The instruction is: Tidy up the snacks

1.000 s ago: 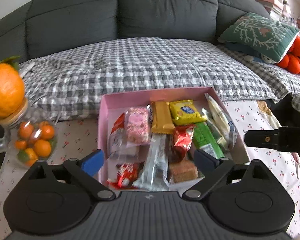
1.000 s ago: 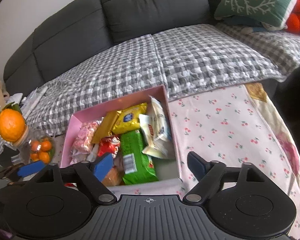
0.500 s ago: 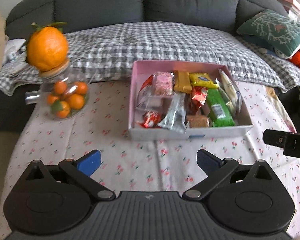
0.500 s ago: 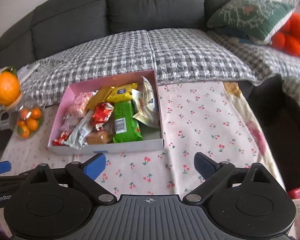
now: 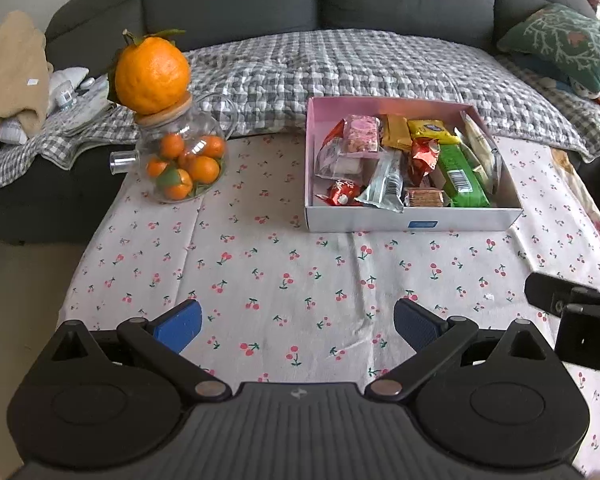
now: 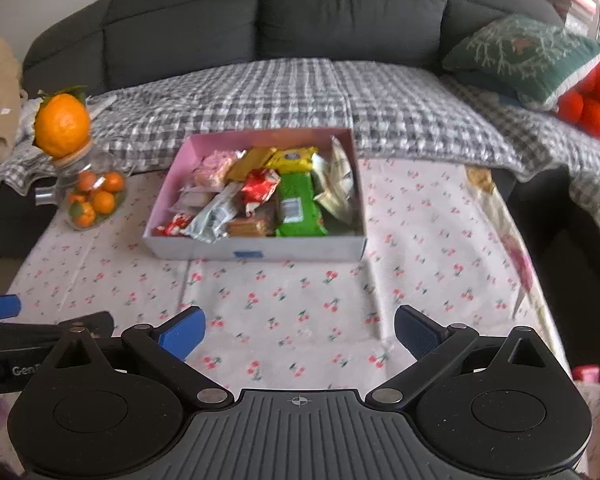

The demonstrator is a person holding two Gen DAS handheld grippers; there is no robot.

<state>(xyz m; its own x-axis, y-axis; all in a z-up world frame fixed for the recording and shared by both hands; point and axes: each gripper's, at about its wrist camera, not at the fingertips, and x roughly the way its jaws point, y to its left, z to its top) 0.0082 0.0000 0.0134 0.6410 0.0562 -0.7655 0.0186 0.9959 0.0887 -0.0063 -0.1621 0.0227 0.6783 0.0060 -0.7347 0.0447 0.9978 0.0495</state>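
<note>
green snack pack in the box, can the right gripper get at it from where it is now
Probably yes: the right gripper is open and empty over bare tablecloth, and the green snack pack lies uncovered on top in the open box.

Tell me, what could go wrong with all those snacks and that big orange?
Two things might go wrong. The big orange only balances on the lid of the round glass jar, so a bump from the left tool could roll it off. The snacks lie heaped in the pink box, with the silver wrapper across others, so pulling one out may drag its neighbours over the rim. Both the left tool and the right tool are open and empty.
</note>
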